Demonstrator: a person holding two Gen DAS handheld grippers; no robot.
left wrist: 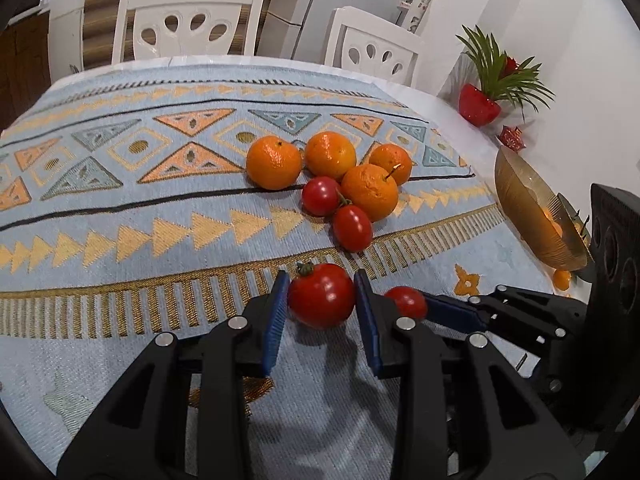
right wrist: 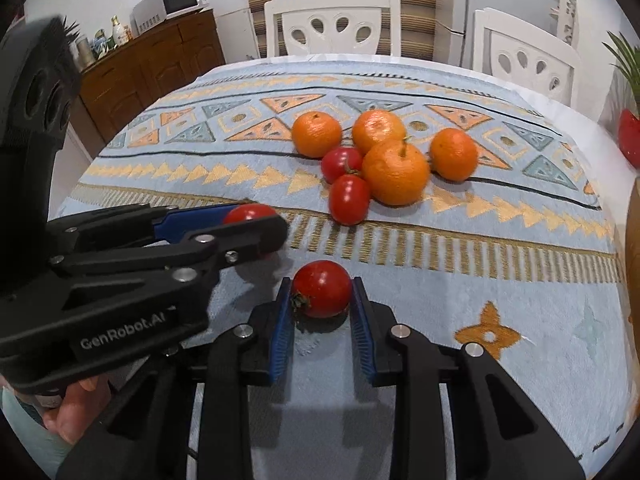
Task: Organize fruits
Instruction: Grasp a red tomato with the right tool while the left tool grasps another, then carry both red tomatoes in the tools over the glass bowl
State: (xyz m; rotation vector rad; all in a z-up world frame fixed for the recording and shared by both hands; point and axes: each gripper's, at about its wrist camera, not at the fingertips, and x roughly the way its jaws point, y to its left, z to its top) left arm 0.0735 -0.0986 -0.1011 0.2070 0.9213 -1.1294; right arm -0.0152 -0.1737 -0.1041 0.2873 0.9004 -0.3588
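Observation:
My left gripper [left wrist: 321, 280] is shut on a round red tomato [left wrist: 322, 298] with a green stem, held just over the patterned cloth near the front. Its blue pads press both sides. My right gripper [right wrist: 321, 284] is shut on a second red tomato [right wrist: 322, 290] low over the cloth. Each gripper shows in the other's view: the right gripper [left wrist: 418, 302] close beside the left, the left gripper [right wrist: 256, 216] at the left. Farther back lies a pile of several oranges [left wrist: 370, 192] and two small tomatoes [left wrist: 352, 227].
A gold glass bowl [left wrist: 520, 200] with orange fruit in it stands at the right table edge, also at the right rim as the bowl [right wrist: 632, 240]. A red vase with a plant [left wrist: 478, 104] is behind it. Two white chairs [left wrist: 188, 26] stand beyond the table.

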